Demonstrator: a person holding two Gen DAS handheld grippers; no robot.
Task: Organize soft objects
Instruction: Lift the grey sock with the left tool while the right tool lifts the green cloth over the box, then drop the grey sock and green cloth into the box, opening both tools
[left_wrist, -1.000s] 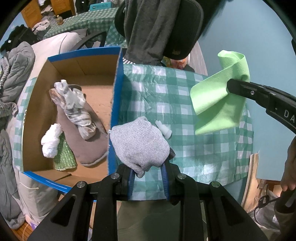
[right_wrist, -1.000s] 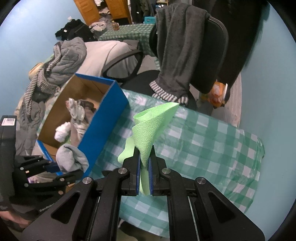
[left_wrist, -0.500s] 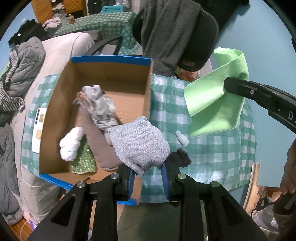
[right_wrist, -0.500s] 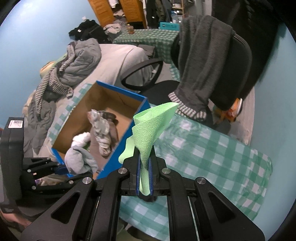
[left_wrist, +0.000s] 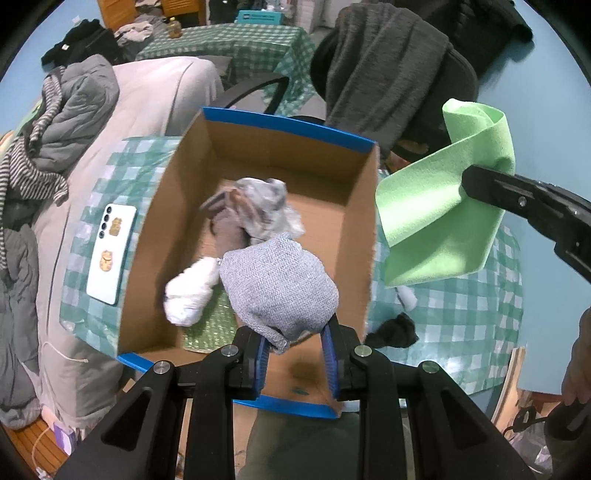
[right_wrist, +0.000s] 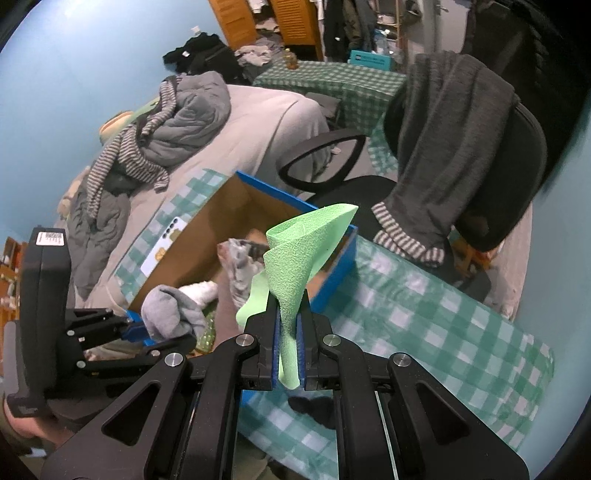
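Note:
My left gripper is shut on a grey knitted sock and holds it above the near end of the blue-edged cardboard box. The box holds a white sock, a crumpled grey-white cloth, a brown piece and a green cloth. My right gripper is shut on a light green cloth, held in the air right of the box; the cloth also shows in the left wrist view. The left gripper with the grey sock shows in the right wrist view.
The box stands on a green checked tablecloth. A white phone lies left of the box. A black sock and a small white item lie right of it. A chair draped in grey clothing stands behind.
My left gripper has moved left with the grey sock, from over the tablecloth to over the box. My right gripper followed left with the green cloth.

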